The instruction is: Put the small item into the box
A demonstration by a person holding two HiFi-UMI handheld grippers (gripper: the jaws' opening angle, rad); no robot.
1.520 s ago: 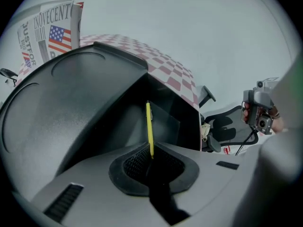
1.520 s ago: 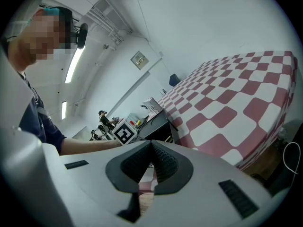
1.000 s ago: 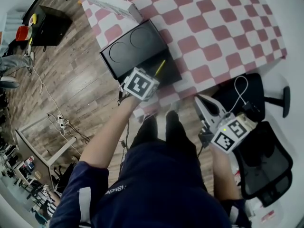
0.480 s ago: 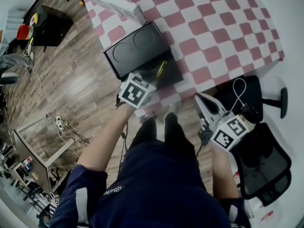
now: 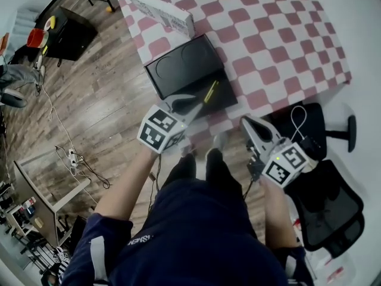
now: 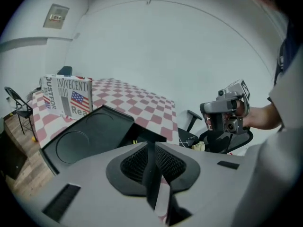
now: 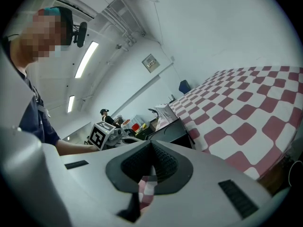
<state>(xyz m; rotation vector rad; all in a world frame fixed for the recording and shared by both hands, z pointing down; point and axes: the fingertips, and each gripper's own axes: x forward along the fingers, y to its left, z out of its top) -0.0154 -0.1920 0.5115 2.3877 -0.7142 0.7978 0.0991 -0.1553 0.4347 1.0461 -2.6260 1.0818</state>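
A black box (image 5: 178,70) lies open at the near edge of the checkered table (image 5: 280,40), its lid with two round hollows folded back. A thin yellow item (image 5: 209,92) lies inside the box's near half. My left gripper (image 5: 188,103) is shut and empty, its tips just at the box's near edge. From the left gripper view, the left gripper (image 6: 150,148) has the box lid (image 6: 85,136) ahead of its meeting jaws. My right gripper (image 5: 255,127) hangs off the table's near edge, shut on nothing. The right gripper (image 7: 151,151) looks toward the box (image 7: 173,126).
A white printed carton (image 5: 162,14) lies on the table behind the box. A black office chair (image 5: 330,201) stands at the right, and a second black seat (image 5: 300,115) with a white cable lies under the table edge. Wooden floor and a dark cabinet (image 5: 65,31) are at left.
My left gripper has drawn back from over the box toward me and to the left. The yellow item stays in the box. The right gripper has barely moved.
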